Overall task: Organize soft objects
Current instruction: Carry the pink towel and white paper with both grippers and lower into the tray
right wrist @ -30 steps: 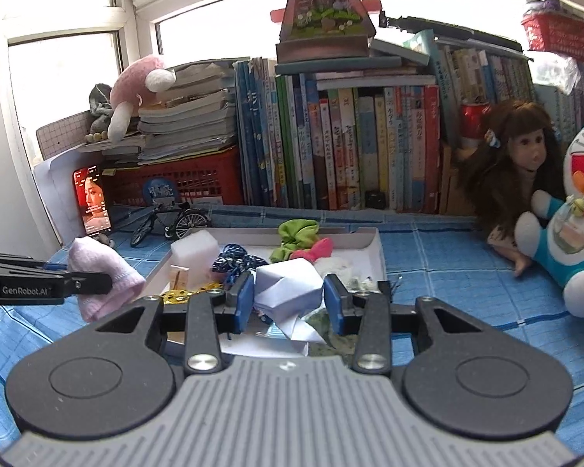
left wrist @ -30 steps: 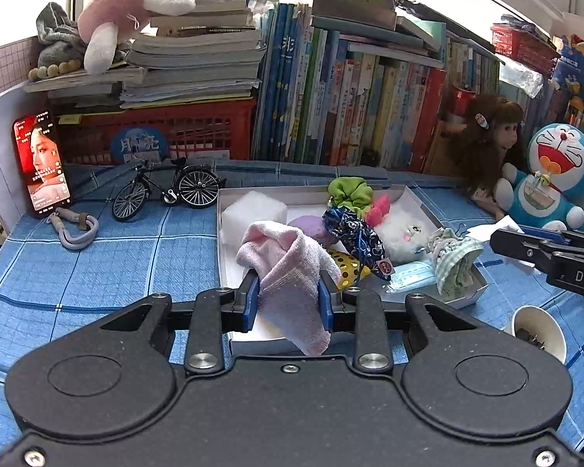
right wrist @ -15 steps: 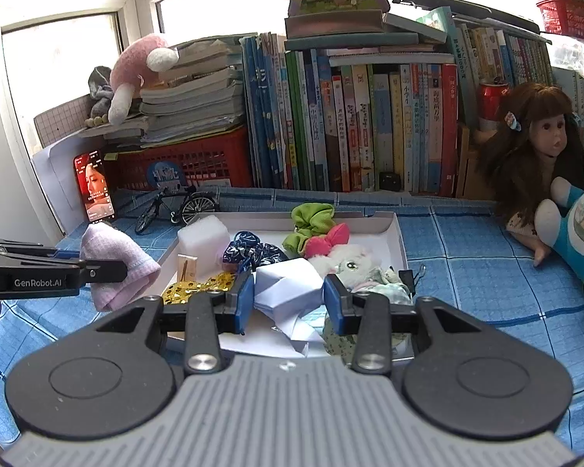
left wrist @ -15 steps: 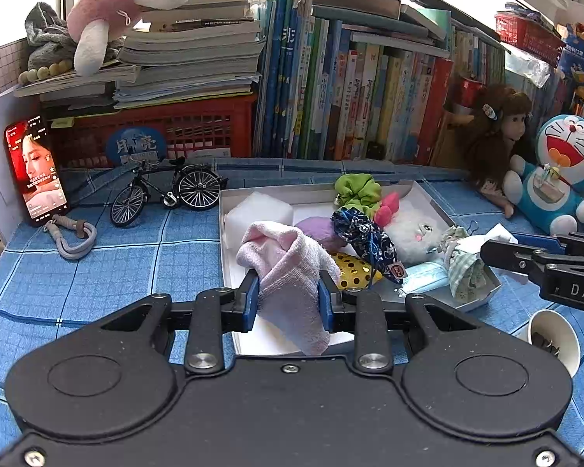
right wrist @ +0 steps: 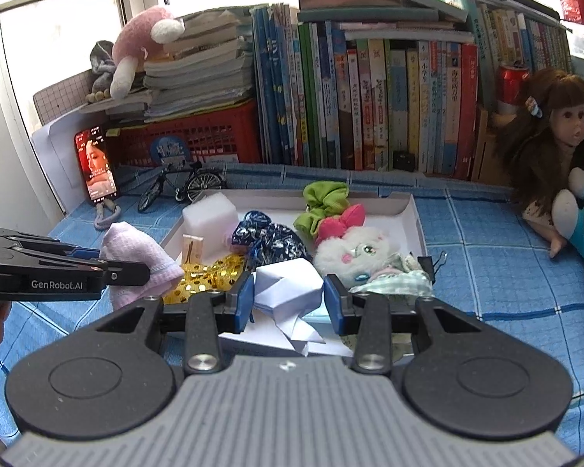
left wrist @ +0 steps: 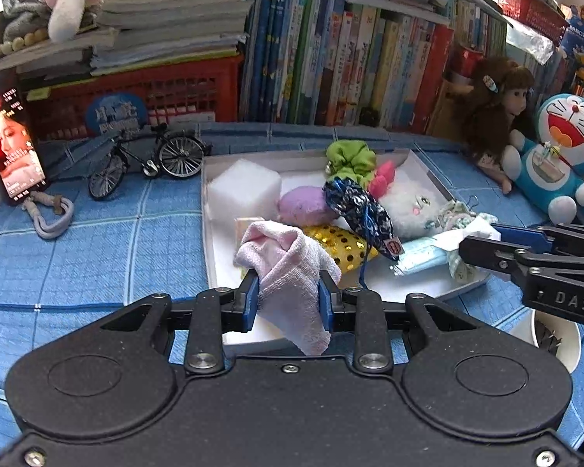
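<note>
Soft toys and scrunchies fill a white tray (left wrist: 210,233) at frame center on a blue checked tablecloth (left wrist: 97,249). Books (right wrist: 370,97) line the back under a bright window. The left gripper (left wrist: 288,295) clamps a pink towel (left wrist: 288,268); the right gripper (right wrist: 286,295) clamps white folded paper (right wrist: 288,284).

Both wrist views close — share white tray (left wrist: 210,210).
</note>
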Motion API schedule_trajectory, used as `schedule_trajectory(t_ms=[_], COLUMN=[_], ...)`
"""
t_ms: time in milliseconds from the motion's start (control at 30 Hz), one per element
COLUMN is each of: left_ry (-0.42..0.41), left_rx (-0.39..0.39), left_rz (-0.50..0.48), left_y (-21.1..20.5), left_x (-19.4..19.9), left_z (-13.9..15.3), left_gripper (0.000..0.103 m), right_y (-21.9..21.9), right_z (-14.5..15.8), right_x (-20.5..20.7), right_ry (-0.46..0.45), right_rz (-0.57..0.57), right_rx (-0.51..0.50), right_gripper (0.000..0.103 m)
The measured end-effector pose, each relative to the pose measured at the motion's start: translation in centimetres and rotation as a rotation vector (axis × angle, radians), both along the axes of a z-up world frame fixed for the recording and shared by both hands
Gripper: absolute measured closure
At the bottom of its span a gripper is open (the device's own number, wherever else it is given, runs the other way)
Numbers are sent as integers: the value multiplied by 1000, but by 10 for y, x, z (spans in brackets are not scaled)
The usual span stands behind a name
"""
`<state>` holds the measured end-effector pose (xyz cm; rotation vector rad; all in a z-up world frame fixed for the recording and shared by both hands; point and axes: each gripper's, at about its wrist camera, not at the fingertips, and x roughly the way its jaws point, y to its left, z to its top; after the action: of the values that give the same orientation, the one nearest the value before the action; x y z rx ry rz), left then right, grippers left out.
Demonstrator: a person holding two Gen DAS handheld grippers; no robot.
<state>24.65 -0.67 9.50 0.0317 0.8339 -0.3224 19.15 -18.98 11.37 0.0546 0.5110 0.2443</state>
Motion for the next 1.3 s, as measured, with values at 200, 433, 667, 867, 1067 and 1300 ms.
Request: schedule_trajectory(t_ms=[200, 433, 667, 867, 1067, 1300], left_ry=[67, 169, 167, 163, 163, 166], left_rx=[-21, -66, -50, -41, -48, -54], left_rz=[-10, -7, 12, 31, 40, 52], left_y=[-3, -2, -8, -9, -8, -9], left_x=[12, 35, 50, 64, 72, 81], left_z=[-9, -21, -28, -33, -37, -44], left_gripper=[73, 73, 73, 71, 68, 65], right_y=[4, 10, 25, 34, 41, 49], right_z=[-6, -15, -21, -26, -26, -31], right_x=[15, 33, 50, 65, 74, 82], right_ry=[67, 143, 189, 231, 251, 272], right_rz=[-3, -8, 3, 1, -16, -41], right_rx=[-2, -26, -50, -30, -33, -24], right_gripper=[58, 58, 58, 58, 58, 58])
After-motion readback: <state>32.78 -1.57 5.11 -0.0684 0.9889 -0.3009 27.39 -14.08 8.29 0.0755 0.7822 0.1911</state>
